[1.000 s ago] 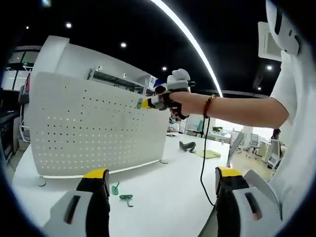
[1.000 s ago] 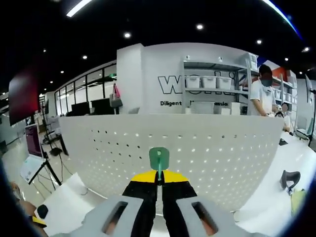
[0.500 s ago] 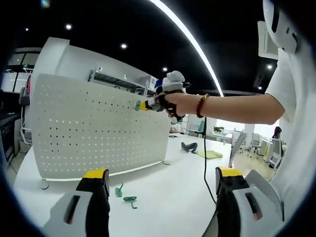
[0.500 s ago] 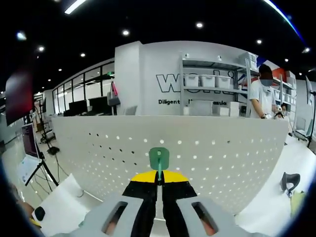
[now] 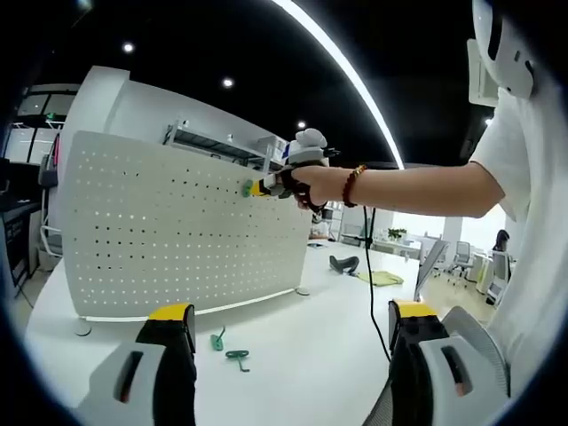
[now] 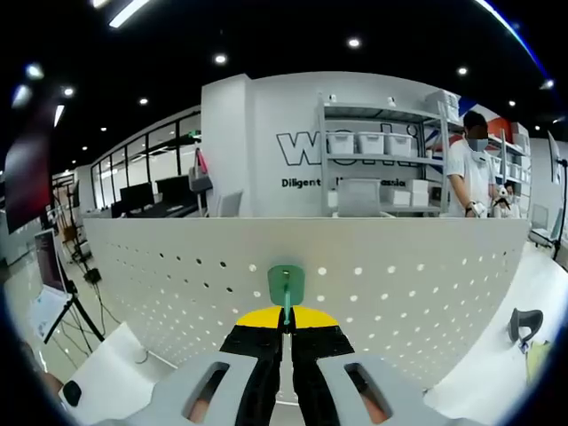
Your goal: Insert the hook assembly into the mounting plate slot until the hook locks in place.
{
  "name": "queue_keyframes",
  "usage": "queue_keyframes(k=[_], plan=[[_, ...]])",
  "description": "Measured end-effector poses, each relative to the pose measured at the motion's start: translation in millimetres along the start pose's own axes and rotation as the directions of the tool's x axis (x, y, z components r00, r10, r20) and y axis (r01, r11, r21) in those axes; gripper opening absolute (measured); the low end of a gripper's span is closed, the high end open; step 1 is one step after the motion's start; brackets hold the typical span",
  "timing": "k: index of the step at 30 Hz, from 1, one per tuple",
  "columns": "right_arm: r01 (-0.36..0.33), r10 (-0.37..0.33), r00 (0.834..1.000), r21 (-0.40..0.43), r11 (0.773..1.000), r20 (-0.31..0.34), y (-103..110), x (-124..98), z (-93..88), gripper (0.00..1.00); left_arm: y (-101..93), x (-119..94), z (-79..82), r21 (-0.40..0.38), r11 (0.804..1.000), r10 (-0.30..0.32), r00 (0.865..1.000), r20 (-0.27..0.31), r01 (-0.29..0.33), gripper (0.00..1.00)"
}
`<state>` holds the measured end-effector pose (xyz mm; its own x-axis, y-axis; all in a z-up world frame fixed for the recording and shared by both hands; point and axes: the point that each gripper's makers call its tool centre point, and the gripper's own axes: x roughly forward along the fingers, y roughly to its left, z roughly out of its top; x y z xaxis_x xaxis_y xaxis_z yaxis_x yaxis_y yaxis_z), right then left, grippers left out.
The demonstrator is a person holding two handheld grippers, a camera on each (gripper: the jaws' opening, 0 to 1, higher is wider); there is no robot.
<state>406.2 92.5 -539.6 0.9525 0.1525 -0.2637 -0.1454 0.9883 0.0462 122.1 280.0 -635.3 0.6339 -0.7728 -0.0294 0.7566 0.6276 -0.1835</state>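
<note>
Green hooks (image 5: pixel 228 348) lie on the table (image 5: pixel 293 346) ahead of the left gripper (image 5: pixel 293 333), jaws wide apart. Right gripper (image 6: pixel 286 321) clamps a green hook (image 6: pixel 286 282) against the white pegboard (image 6: pixel 390 284); contact unclear.

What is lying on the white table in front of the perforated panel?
Two small green hooks lie on the table before the panel. The left tongs cover the nearest part of the table, so anything lying there is hidden.
</note>
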Motion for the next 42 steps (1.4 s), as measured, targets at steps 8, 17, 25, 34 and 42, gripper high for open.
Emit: queue_keyframes(k=[8,17,25,34,42], plan=[[0.007,-0.007,1.0,0.0,1.0,-0.003,-1,3,3.1,0.01,1.4,1,0.7,-0.004,1.0,0.002,1.0,0.005,-0.002,0.92],[0.04,-0.04,0.999,0.008,0.999,-0.002,0,4,1.9,0.01,-0.9,4,-0.2,-0.01,1.0,-0.004,1.0,0.0,0.004,0.92],[0.053,-0.053,0.998,-0.04,0.998,-0.015,1,4,2.3,0.01,-2.8,4,0.6,-0.005,1.0,-0.009,1.0,-0.004,0.009,0.91],[0.063,-0.062,0.997,-0.045,0.997,0.038,-1,9,17.0,0.02,-1.3,4,1.7,-0.004,1.0,-0.001,1.0,-0.003,0.0,0.91],[0.059,-0.058,0.998,-0.045,0.997,0.03,0,11,12.6,0.02,0.6,1,-0.7,-0.014,1.0,0.01,1.0,-0.007,-0.01,0.91]])
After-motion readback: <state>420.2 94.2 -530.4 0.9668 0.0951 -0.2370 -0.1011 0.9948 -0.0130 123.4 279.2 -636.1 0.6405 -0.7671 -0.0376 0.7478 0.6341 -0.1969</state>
